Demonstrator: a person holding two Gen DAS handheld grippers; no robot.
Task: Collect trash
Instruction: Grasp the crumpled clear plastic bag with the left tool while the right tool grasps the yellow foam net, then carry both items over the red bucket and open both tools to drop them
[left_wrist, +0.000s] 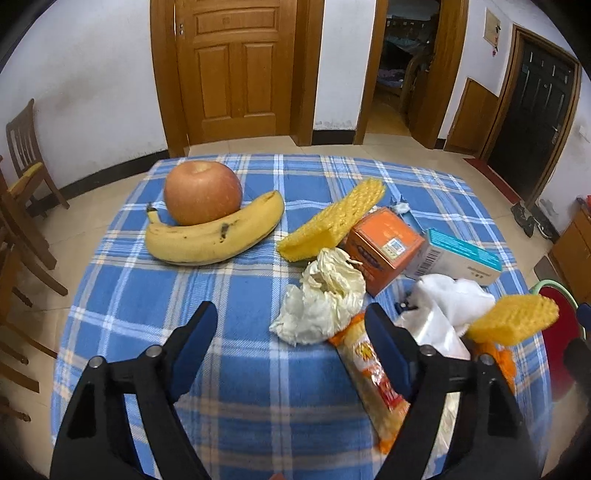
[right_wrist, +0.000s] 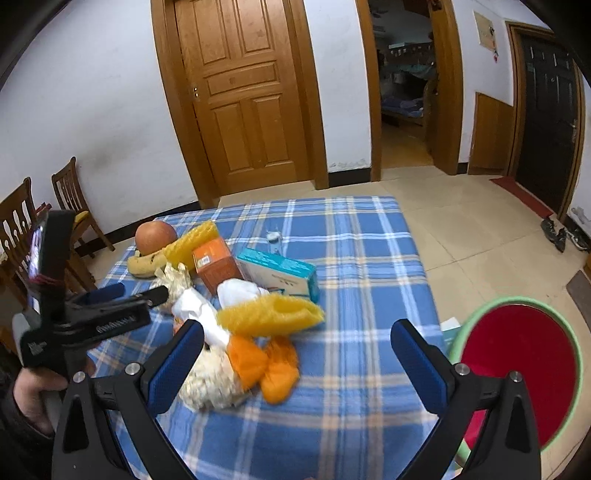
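Observation:
Trash lies on the blue plaid table (left_wrist: 258, 387): a crumpled tissue (left_wrist: 321, 299), an orange snack wrapper (left_wrist: 373, 373), a white plastic bag (left_wrist: 443, 310), a yellow foam net (left_wrist: 513, 319), an orange box (left_wrist: 384, 247) and a teal box (left_wrist: 461, 258). My left gripper (left_wrist: 291, 336) is open, just short of the tissue and above the wrapper. My right gripper (right_wrist: 295, 350) is open, with the foam net (right_wrist: 269, 314), orange peel-like scraps (right_wrist: 266, 369) and the bag (right_wrist: 207, 317) between and ahead of its fingers. A red bin with a green rim (right_wrist: 517, 369) stands right of the table.
An apple (left_wrist: 203, 192), a banana (left_wrist: 214, 236) and a second foam net (left_wrist: 332, 221) lie at the far left of the table. Wooden chairs (left_wrist: 26, 155) stand to the left. The left gripper also shows in the right wrist view (right_wrist: 110, 306).

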